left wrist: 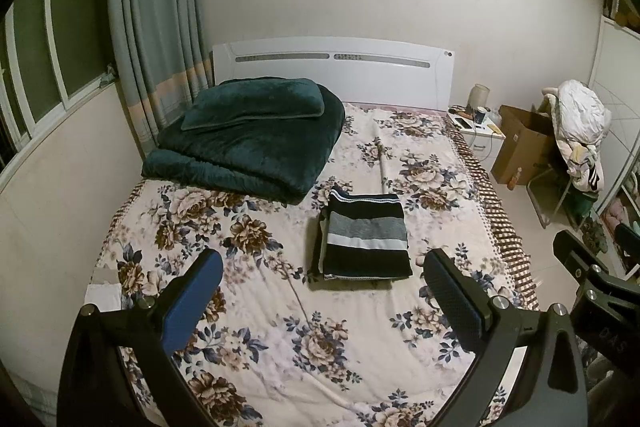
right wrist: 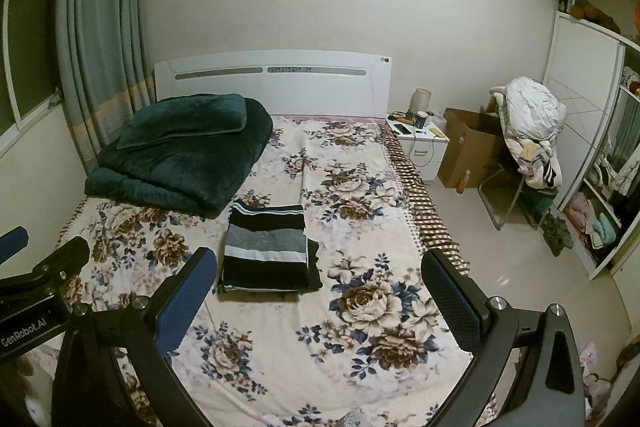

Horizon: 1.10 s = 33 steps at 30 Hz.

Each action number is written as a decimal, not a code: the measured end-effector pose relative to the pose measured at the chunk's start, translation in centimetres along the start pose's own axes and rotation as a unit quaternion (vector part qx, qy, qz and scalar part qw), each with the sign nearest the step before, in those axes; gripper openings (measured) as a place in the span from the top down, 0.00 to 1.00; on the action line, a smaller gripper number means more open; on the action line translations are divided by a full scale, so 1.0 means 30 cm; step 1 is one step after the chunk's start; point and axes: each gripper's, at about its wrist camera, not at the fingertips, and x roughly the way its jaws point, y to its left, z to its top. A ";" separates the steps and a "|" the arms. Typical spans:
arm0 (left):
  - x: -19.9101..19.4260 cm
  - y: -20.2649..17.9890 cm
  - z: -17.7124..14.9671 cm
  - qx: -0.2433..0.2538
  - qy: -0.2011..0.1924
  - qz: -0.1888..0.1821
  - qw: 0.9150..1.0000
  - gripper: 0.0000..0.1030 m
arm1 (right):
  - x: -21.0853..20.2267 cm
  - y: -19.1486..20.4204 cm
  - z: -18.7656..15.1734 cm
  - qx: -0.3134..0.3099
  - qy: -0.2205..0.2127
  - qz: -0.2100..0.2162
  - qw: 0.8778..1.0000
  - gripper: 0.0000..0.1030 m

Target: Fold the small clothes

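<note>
Folded striped garment lying flat on the floral bedspread, near the middle of the bed, black, grey and white bands showing on top, edges squared, a darker layer peeking out beneath along one side. Just in front of the dark green quilt, apart from it, with a matching green pillow stacked on the quilt near the white headboard.

Left gripper held above the bedspread, jaws spread wide, nothing between the blue pad on one finger and the black pad on the other; garment seen through the gap, further off, untouched. Right gripper likewise spread wide and empty, hovering over the bedspread, the garment lying just beyond its left finger. Each gripper's body visible at the edge of the other's view, side by side.

Containers: open cardboard box standing on the floor beside the white nightstand, flaps up, contents hidden from these angles. On the nightstand, a dark cup, a pale jar-like lamp, a phone and small bits too small to tell. Chair next to the box heaped with a white bundle of clothes. Open wardrobe at far right, shelves holding folded pink and teal items low down, hanging clothes above.
</note>
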 end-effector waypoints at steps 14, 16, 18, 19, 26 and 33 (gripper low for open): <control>-0.010 -0.001 0.000 0.000 -0.002 0.001 1.000 0.00 | -0.007 0.011 -0.008 0.001 0.000 0.000 1.000 0.00; -0.011 0.000 0.000 -0.001 -0.003 0.002 1.000 0.00 | -0.009 0.011 -0.010 0.002 -0.001 0.000 1.000 0.00; -0.010 0.000 0.001 0.000 -0.002 0.001 1.000 0.00 | -0.009 0.015 -0.007 0.001 -0.001 0.000 1.000 0.00; -0.011 -0.001 0.002 -0.001 -0.002 0.001 1.000 0.00 | -0.009 0.016 -0.007 0.001 -0.001 0.001 1.000 0.00; -0.009 0.002 -0.002 -0.001 -0.003 0.002 1.000 0.00 | -0.009 0.017 -0.011 0.002 0.001 0.001 1.000 0.00; -0.031 0.003 0.004 -0.004 -0.004 0.006 1.000 0.00 | 0.005 0.028 0.008 0.001 0.004 0.006 1.000 0.00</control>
